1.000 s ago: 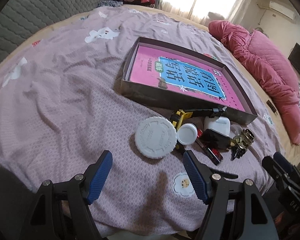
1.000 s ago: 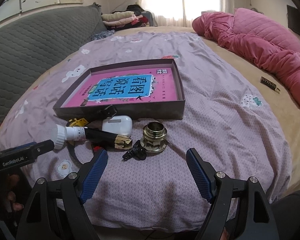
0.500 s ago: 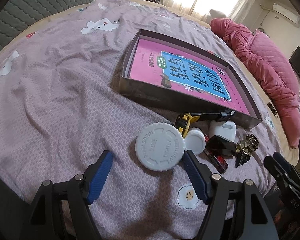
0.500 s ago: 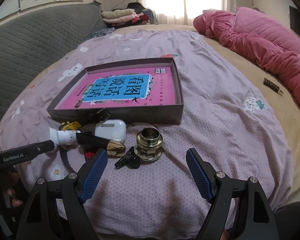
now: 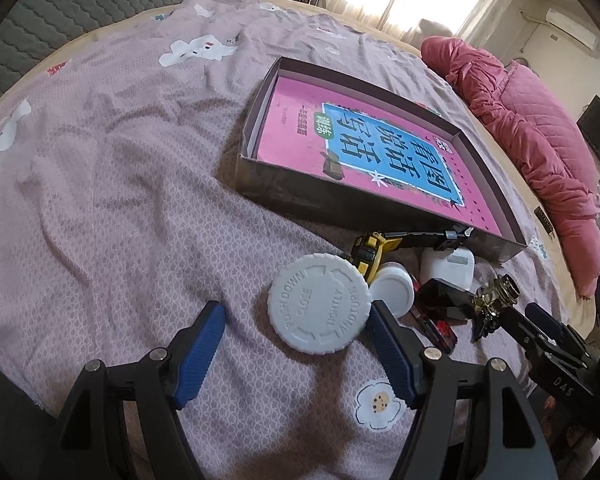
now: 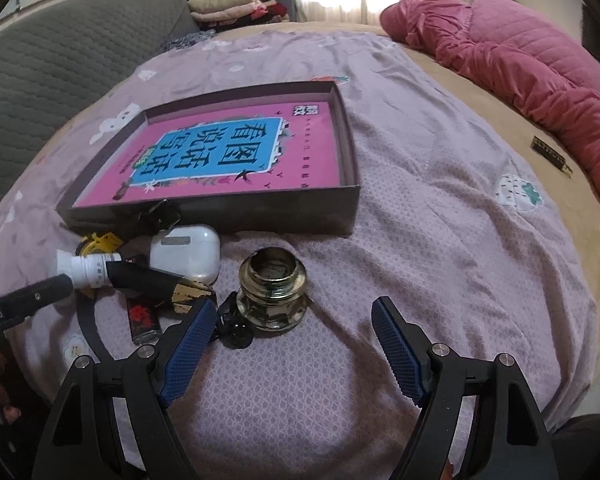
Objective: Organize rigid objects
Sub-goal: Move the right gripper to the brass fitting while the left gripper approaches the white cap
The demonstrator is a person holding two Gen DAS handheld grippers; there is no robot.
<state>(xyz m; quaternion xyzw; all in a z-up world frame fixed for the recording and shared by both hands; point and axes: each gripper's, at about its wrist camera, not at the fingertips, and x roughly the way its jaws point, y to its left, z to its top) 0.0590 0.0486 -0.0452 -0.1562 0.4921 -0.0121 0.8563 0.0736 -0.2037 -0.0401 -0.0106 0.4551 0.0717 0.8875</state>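
Note:
A dark shallow box (image 5: 340, 204) (image 6: 284, 212) holding a pink book lies on the bed. In front of it sits a cluster: a big grey screw lid (image 5: 319, 309), a small white-capped bottle (image 5: 392, 285) (image 6: 86, 269), a yellow toy (image 5: 370, 252), a white earbud case (image 5: 448, 266) (image 6: 186, 252), a dark bottle (image 5: 440, 300), a red lighter (image 6: 142, 318) and a brass-necked glass jar (image 6: 271, 290). My left gripper (image 5: 296, 354) is open, the lid just beyond its fingertips. My right gripper (image 6: 290, 346) is open, just short of the glass jar.
The bed has a wrinkled mauve sheet (image 5: 120, 184). A pink quilt (image 6: 520, 52) lies at the right. A small dark bar (image 6: 550, 156) lies near it. Folded clothes (image 6: 228, 6) are stacked at the far end beside a grey headboard (image 6: 60, 56).
Both grippers have moved forward toward the cluster; the grey lid now lies near the left fingertips and the glass jar is closer to the right gripper. Both stay open.

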